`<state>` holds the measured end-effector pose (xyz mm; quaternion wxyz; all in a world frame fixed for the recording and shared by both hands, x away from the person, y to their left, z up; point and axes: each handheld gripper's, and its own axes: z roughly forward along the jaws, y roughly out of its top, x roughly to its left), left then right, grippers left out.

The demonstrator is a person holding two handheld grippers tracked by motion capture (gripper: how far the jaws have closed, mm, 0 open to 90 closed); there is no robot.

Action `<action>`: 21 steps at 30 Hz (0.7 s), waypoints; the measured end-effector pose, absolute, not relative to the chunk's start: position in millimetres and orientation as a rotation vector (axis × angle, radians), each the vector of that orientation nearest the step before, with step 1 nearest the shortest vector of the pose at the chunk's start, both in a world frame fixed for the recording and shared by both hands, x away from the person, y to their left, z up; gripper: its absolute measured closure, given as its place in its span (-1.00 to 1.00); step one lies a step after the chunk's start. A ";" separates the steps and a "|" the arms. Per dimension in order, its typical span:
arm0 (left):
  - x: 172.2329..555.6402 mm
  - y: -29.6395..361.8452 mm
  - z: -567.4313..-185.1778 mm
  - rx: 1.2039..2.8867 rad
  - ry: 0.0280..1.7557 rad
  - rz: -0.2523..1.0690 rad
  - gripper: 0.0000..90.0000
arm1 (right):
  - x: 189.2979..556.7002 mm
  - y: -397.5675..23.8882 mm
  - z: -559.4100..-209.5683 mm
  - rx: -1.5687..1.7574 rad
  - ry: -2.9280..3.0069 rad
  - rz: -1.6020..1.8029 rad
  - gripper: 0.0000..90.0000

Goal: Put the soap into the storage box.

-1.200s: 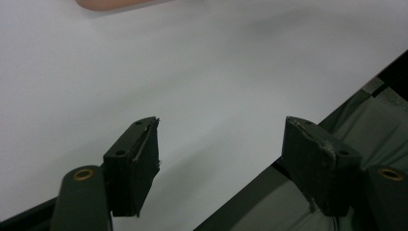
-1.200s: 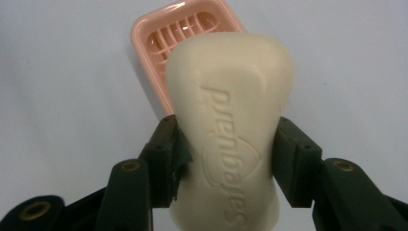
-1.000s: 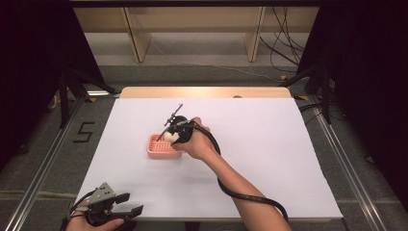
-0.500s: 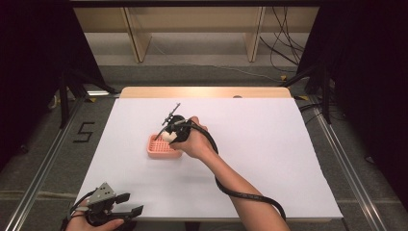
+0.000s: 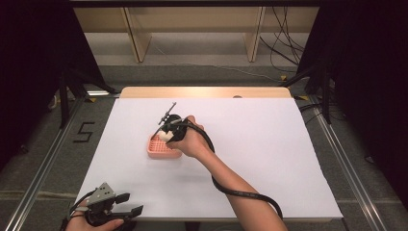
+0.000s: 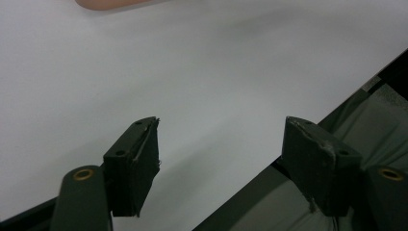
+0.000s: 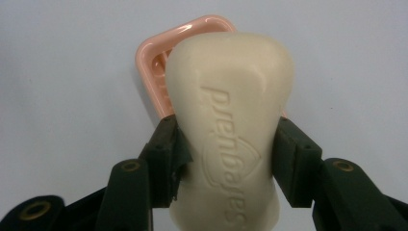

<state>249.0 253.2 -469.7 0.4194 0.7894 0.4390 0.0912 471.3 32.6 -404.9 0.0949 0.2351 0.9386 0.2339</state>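
Note:
A cream bar of soap (image 7: 231, 110) with raised lettering is clamped between the two black jaws of my right gripper (image 7: 226, 144), which is shut on it. Below the soap lies a pink soap dish (image 7: 159, 62), mostly hidden by the bar. From above, the right gripper (image 5: 168, 132) hovers over the right part of the pink soap dish (image 5: 159, 147) near the middle of the white table (image 5: 260, 144), with the soap (image 5: 166, 136) showing pale at its tip. My left gripper (image 5: 122, 209) rests at the table's front left corner, open with nothing between its jaws (image 6: 221, 154).
The white table top ends at a wooden strip (image 5: 207, 92) at the back. Metal rails (image 5: 43, 163) run along the floor on both sides. A black cable (image 5: 240, 192) trails along the right forearm. The table's front edge (image 6: 269, 168) crosses under the left jaws.
The right gripper with the soap has shifted slightly over the pink dish. The left gripper has stayed where it was.

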 end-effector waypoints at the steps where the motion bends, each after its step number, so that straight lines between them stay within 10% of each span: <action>1: 249.0 253.1 -469.9 1.976 1.101 0.229 -0.36 | 471.5 32.8 -404.9 0.697 2.783 0.694 0.12; 21: 249.0 253.1 -470.0 1.975 1.103 0.228 -0.36 | 474.8 40.5 -407.0 0.691 2.787 0.697 0.12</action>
